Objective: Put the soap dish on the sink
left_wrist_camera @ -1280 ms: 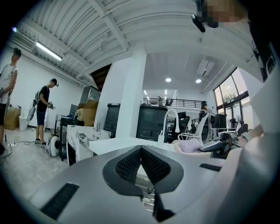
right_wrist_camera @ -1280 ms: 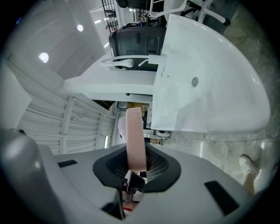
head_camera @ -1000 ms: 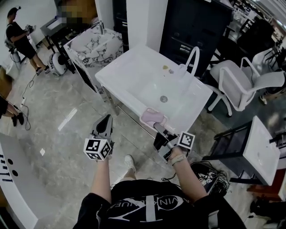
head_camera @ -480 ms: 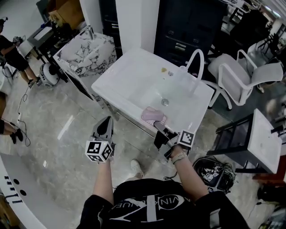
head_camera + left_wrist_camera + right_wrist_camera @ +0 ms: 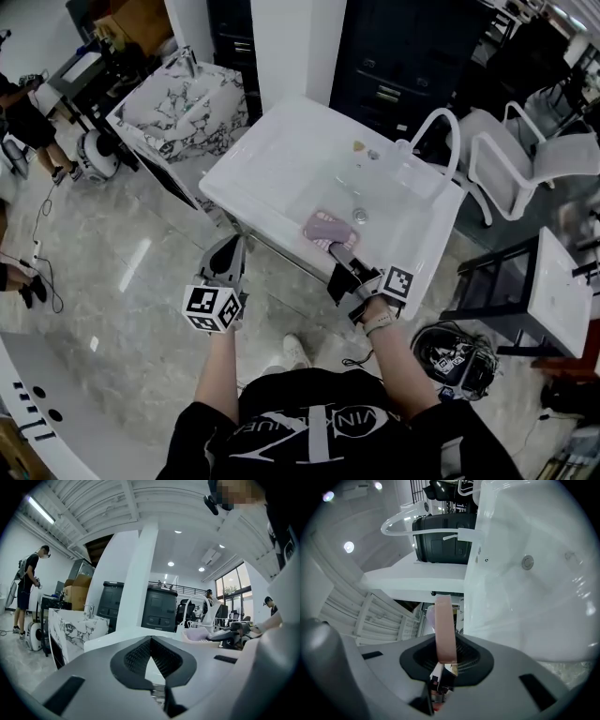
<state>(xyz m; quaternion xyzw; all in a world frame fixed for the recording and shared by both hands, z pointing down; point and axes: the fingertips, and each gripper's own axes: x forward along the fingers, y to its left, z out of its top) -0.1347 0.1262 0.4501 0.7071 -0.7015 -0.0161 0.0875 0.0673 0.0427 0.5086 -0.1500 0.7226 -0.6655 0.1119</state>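
Note:
The pink soap dish point(image 5: 328, 228) hangs over the front part of the white sink point(image 5: 272, 155), close to the drain. My right gripper point(image 5: 339, 251) is shut on its near edge. In the right gripper view the dish point(image 5: 444, 620) stands edge-on between the jaws of that gripper point(image 5: 446, 652), with the sink basin point(image 5: 534, 597) to the right. My left gripper point(image 5: 231, 246) sits in front of the sink's left front edge, shut and holding nothing. Its view looks level across the sink top point(image 5: 117, 637) past the left gripper point(image 5: 150, 641), with the dish point(image 5: 200, 633) at the right.
A curved white faucet point(image 5: 441, 131) rises at the sink's back right. A marbled vanity point(image 5: 178, 103) stands to the left and a dark cabinet point(image 5: 403, 52) behind. White chairs point(image 5: 525, 159) and a black stand with a basin point(image 5: 553, 300) are at the right. A person point(image 5: 23, 117) stands far left.
Both grippers have moved forward toward the sink. The soap dish has gone from above the front rim to over the basin near the drain.

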